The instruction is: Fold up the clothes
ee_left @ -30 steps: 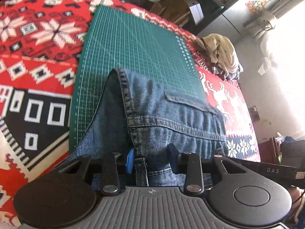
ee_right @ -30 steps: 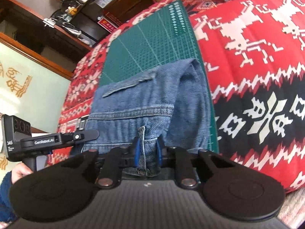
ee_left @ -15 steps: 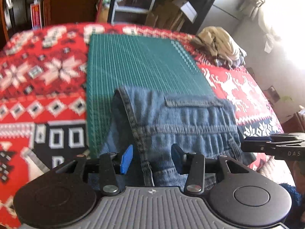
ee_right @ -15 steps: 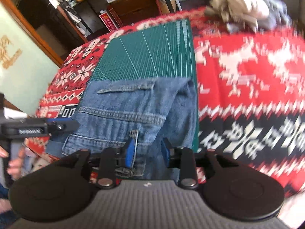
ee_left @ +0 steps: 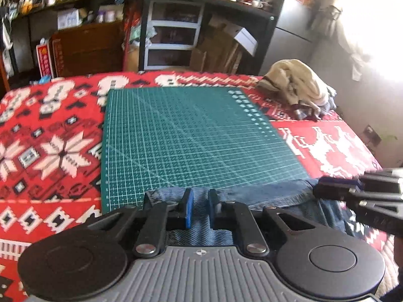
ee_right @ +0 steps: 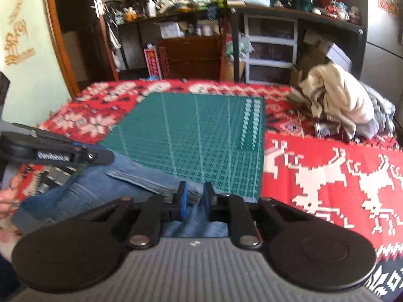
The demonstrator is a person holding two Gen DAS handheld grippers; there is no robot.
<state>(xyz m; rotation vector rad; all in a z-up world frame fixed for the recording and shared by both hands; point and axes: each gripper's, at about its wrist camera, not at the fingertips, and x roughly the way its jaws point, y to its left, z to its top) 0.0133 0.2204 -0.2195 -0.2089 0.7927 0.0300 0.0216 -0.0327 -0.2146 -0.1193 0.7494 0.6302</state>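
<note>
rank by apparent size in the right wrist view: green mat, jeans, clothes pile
1. green mat
2. jeans, partly hidden by the grippers and nearer the camera, so unsure
3. clothes pile, farther off

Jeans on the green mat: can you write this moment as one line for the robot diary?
step: fold jeans | jeans: near edge of cutting mat | left tongs: open over denim | right tongs: open over denim | clothes pile: far right

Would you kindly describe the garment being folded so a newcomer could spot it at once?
Start from the red patterned blanket covering the bed, then find the green gridded cutting mat on it. The jeans lie across the mat's near edge: blue denim, unlike the cream clothes pile at the far right corner.
</note>
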